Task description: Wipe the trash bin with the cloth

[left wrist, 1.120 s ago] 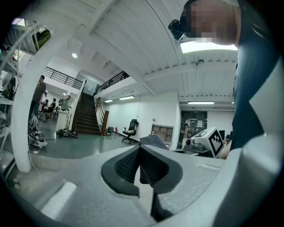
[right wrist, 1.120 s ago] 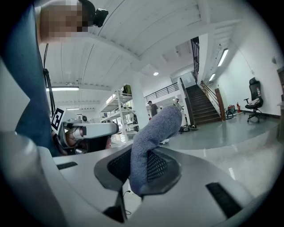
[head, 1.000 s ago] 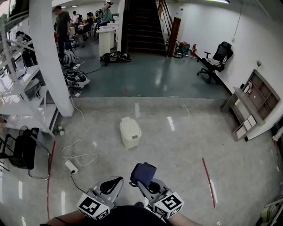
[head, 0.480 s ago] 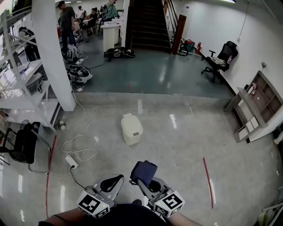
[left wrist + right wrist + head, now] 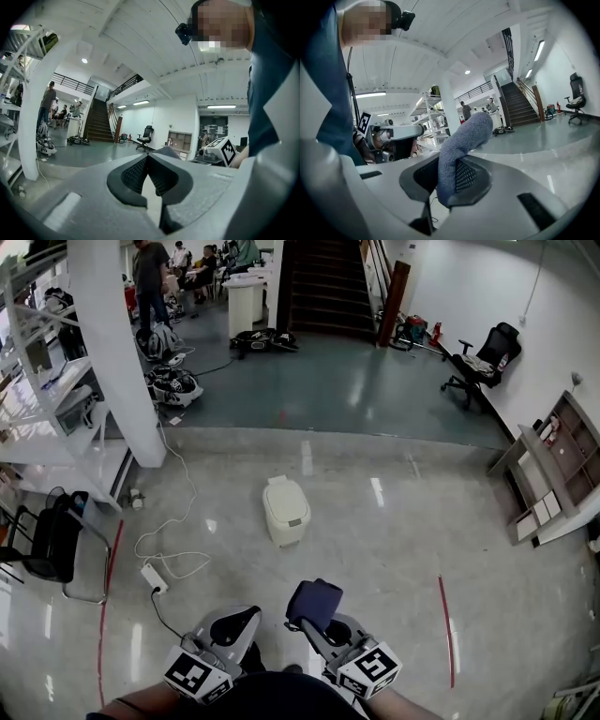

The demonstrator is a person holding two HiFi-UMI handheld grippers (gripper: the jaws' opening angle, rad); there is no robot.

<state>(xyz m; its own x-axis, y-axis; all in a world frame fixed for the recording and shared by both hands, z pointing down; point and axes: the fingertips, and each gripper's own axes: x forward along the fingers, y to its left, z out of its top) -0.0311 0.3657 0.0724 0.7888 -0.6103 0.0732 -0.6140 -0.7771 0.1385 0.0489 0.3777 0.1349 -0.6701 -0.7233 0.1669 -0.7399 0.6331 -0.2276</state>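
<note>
A small cream trash bin (image 5: pixel 286 510) with a closed lid stands on the shiny floor ahead of me, well beyond both grippers. My right gripper (image 5: pixel 314 622) is held near my body, shut on a folded blue-grey cloth (image 5: pixel 314 603) that sticks up from its jaws; the cloth (image 5: pixel 461 147) fills the middle of the right gripper view. My left gripper (image 5: pixel 238 624) is beside it at the left, its jaws closed together with nothing between them. In the left gripper view the left gripper (image 5: pixel 148 161) points up and away across the hall.
A white power strip (image 5: pixel 155 577) and its cable (image 5: pixel 173 521) lie on the floor left of the bin. A white pillar (image 5: pixel 122 352), metal shelving (image 5: pixel 47 427) and a black chair (image 5: pixel 47 545) stand at the left. Red floor tape (image 5: pixel 446 629) runs at the right, near a wooden shelf unit (image 5: pixel 548 474).
The whole scene has slid down and slightly right in the head view, so the bin sits closer to me. Both grippers stay held the same way, the cloth still in the right one.
</note>
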